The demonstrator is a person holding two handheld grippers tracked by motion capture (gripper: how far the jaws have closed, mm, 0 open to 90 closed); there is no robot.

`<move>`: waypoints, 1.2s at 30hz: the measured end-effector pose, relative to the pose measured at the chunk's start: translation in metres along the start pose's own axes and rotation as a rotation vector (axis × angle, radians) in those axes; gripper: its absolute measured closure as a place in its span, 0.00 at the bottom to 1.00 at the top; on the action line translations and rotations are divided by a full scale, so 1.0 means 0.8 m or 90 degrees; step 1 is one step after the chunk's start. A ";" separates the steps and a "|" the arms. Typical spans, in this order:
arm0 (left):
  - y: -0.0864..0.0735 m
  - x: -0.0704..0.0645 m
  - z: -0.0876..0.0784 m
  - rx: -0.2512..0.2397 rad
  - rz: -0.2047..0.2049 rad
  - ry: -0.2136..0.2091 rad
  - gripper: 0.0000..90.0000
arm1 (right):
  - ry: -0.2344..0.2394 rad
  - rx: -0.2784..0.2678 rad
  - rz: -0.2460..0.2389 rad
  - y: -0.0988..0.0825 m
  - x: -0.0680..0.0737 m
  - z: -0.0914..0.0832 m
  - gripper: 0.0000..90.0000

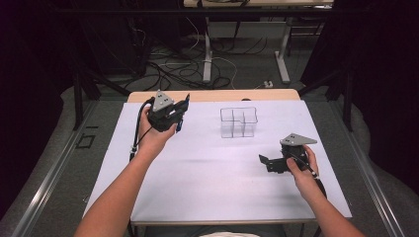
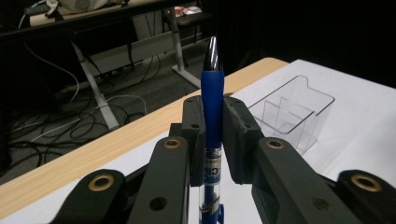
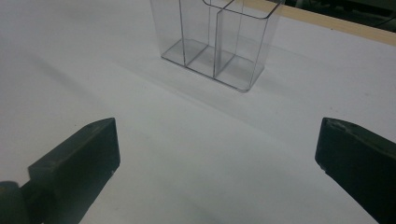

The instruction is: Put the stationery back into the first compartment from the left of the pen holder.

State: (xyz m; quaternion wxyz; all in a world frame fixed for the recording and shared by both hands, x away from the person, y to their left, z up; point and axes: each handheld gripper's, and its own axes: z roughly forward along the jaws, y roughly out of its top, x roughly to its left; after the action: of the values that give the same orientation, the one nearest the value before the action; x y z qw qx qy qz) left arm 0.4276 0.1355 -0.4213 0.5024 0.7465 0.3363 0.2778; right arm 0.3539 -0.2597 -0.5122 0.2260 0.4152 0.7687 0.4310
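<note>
A blue pen [image 2: 212,88] with a silver tip stands upright between the jaws of my left gripper [image 2: 213,119], which is shut on its barrel. In the high view my left gripper [image 1: 181,112] is held above the far left of the white table [image 1: 207,173]. A clear plastic organizer [image 1: 238,122] with several compartments stands empty at the far middle, to the right of that gripper. My right gripper [image 1: 265,162] rests low at the right, jaws wide open and pointing left. In the right gripper view the organizer [image 3: 215,42] lies ahead of the right gripper [image 3: 215,154], with nothing between the jaws.
A wooden strip [image 1: 212,95] runs along the table's far edge. Beyond it are desk legs and loose cables [image 1: 197,64] on the floor. The organizer [image 2: 292,112] sits to the right in the left gripper view.
</note>
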 end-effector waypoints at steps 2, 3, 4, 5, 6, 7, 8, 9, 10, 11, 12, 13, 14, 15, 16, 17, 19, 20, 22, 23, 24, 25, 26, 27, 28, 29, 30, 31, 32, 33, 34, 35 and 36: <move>0.002 -0.003 0.002 -0.006 0.002 -0.001 0.89 | -0.001 -0.001 0.001 0.000 0.000 0.000 0.00; 0.003 -0.003 0.003 -0.003 0.006 -0.004 0.89 | -0.003 0.001 0.002 0.000 -0.001 0.000 0.00; 0.004 -0.004 0.005 -0.005 0.013 -0.001 0.89 | -0.005 0.001 0.004 -0.001 -0.001 0.001 0.00; 0.005 -0.006 0.007 -0.011 0.009 -0.002 0.89 | -0.003 0.002 0.005 -0.001 -0.002 0.001 0.00; 0.006 -0.007 0.008 -0.012 0.011 -0.004 0.89 | 0.000 0.002 0.005 -0.002 -0.003 0.001 0.00; 0.007 -0.008 0.009 -0.016 0.010 -0.005 0.89 | 0.000 0.002 0.008 -0.002 -0.003 0.000 0.00; 0.008 -0.009 0.011 -0.020 0.009 -0.007 0.89 | 0.001 0.001 0.009 -0.003 -0.004 0.001 0.00; 0.009 -0.011 0.012 -0.022 0.007 -0.010 0.89 | 0.000 0.003 0.009 -0.003 -0.005 0.001 0.00; 0.011 -0.012 0.013 -0.027 0.003 -0.012 0.89 | 0.000 0.003 0.009 -0.003 -0.005 0.001 0.00; 0.012 -0.014 0.014 -0.027 0.002 -0.013 0.89 | 0.000 0.003 0.007 -0.003 -0.005 0.001 0.00; 0.014 -0.015 0.016 -0.026 0.006 -0.017 0.89 | -0.001 0.002 0.008 -0.003 -0.005 0.000 0.00; 0.016 -0.017 0.017 -0.024 0.007 -0.018 0.89 | 0.002 0.000 0.009 -0.003 -0.005 0.000 0.00; 0.018 -0.019 0.019 -0.026 0.005 -0.023 0.89 | 0.000 -0.003 0.008 -0.003 -0.005 -0.001 0.00; 0.020 -0.021 0.021 -0.027 0.009 -0.026 0.89 | 0.002 -0.005 0.008 -0.002 -0.005 -0.001 0.00; 0.022 -0.024 0.023 -0.031 0.005 -0.029 0.89 | 0.002 -0.006 0.006 -0.002 -0.005 -0.001 0.00; 0.025 -0.026 0.025 -0.032 0.004 -0.031 0.89 | 0.003 -0.005 0.008 -0.003 -0.005 -0.001 0.00; 0.029 -0.031 0.029 -0.037 0.004 -0.036 0.89 | 0.001 -0.003 0.005 -0.003 -0.005 -0.001 0.00; 0.031 -0.032 0.031 -0.040 0.001 -0.038 0.89 | 0.002 -0.003 0.006 -0.003 -0.006 -0.001 0.00; 0.036 -0.035 0.035 -0.037 0.005 -0.044 0.89 | 0.001 -0.004 0.007 -0.003 -0.006 -0.001 0.00; 0.038 -0.037 0.037 -0.039 0.008 -0.045 0.89 | 0.003 -0.003 0.005 -0.003 -0.006 -0.001 0.00; 0.040 -0.038 0.038 -0.040 0.008 -0.050 0.89 | 0.000 -0.002 0.002 -0.003 -0.006 -0.001 0.00; 0.042 -0.040 0.040 -0.045 0.004 -0.053 0.89 | -0.001 -0.001 0.001 -0.003 -0.005 -0.002 0.00; 0.044 -0.041 0.042 -0.043 0.007 -0.054 0.89 | 0.002 -0.003 -0.001 -0.002 -0.005 -0.002 0.00; 0.045 -0.043 0.043 -0.045 0.007 -0.056 0.89 | 0.003 -0.003 0.000 -0.002 -0.004 -0.002 0.00; 0.047 -0.044 0.045 -0.046 0.008 -0.057 0.89 | 0.003 -0.004 0.000 -0.002 -0.004 -0.002 0.00; 0.049 -0.045 0.047 -0.046 0.008 -0.059 0.89 | 0.003 0.000 -0.002 -0.002 -0.004 -0.003 0.00; 0.050 -0.047 0.049 -0.053 0.003 -0.061 0.89 | 0.002 -0.002 -0.002 -0.002 -0.004 -0.003 0.00; 0.051 -0.047 0.050 -0.053 0.006 -0.060 0.89 | 0.001 0.000 -0.004 -0.002 -0.004 -0.003 0.00; 0.052 -0.048 0.051 -0.054 0.005 -0.061 0.89 | 0.002 0.001 -0.001 -0.002 -0.004 -0.003 0.00; 0.053 -0.049 0.053 -0.059 -0.001 -0.063 0.89 | 0.000 0.001 -0.002 -0.002 -0.005 -0.003 0.00; 0.054 -0.050 0.055 -0.061 -0.005 -0.064 0.89 | 0.000 0.002 0.001 -0.001 -0.004 -0.003 0.00; 0.055 -0.050 0.056 -0.065 -0.010 -0.066 0.89 | 0.002 0.001 0.001 -0.001 -0.004 -0.003 0.00; 0.056 -0.052 0.058 -0.072 -0.011 -0.063 0.89 | 0.002 -0.003 0.001 -0.002 -0.004 -0.002 0.00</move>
State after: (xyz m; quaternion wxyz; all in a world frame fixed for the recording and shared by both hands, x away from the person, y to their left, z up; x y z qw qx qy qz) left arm 0.4468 0.0651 -0.3983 0.5621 0.7269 0.3015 0.2545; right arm 0.3538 -0.2637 -0.5124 0.2257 0.4143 0.7676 0.4338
